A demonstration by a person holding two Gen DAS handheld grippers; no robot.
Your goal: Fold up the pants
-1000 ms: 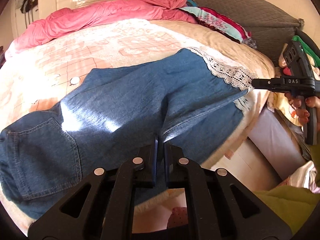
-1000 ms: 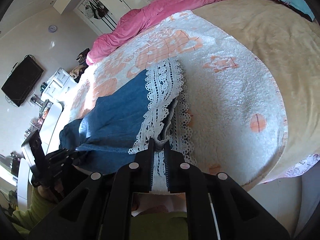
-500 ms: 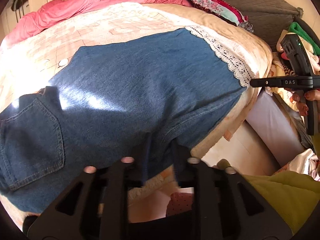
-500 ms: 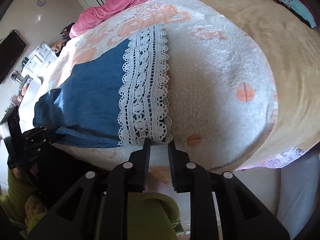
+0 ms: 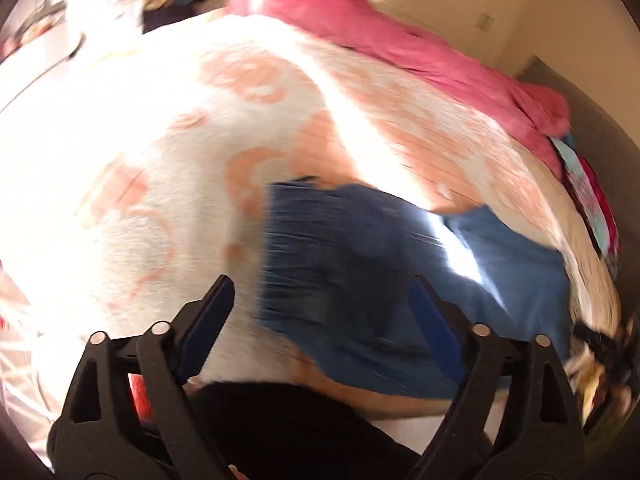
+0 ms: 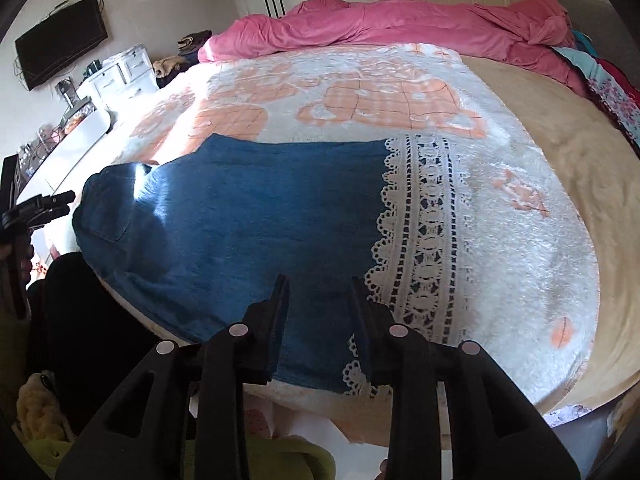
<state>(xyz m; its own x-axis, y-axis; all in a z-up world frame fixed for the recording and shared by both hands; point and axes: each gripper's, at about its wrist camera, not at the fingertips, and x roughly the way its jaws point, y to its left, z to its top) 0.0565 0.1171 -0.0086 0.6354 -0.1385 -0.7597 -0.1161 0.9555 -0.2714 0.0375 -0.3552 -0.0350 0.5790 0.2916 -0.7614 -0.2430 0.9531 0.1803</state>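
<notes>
We see a bed covered by a white fleecy blanket (image 6: 520, 216) with peach patterns, and blue denim pants (image 6: 256, 216) lying flat along its near edge. Their near side runs right up to the mattress edge, where the blanket drops away. Beyond the pants the blanket stretches bare toward a crumpled pink duvet (image 6: 400, 24) at the far side, and a tan cover (image 6: 568, 152) fills the right part of the bed.

The pants are dark blue, doubled over with one leg on the other, and a broad band of white lace (image 6: 424, 232) trims the hem. A back pocket shows at the waist end. A bright streak of sunlight crosses the cloth near the waist.

Their long axis runs left to right, parallel to the near edge: waist at the left, lace hem at the right.

In the right wrist view, the right gripper (image 6: 320, 292) hovers over the near side of the legs beside the lace, fingers parted a moderate way, gripping nothing. The left wrist view is blurred; there, the left gripper (image 5: 320, 300) is spread wide above the pants (image 5: 360, 280), also gripping nothing.
</notes>
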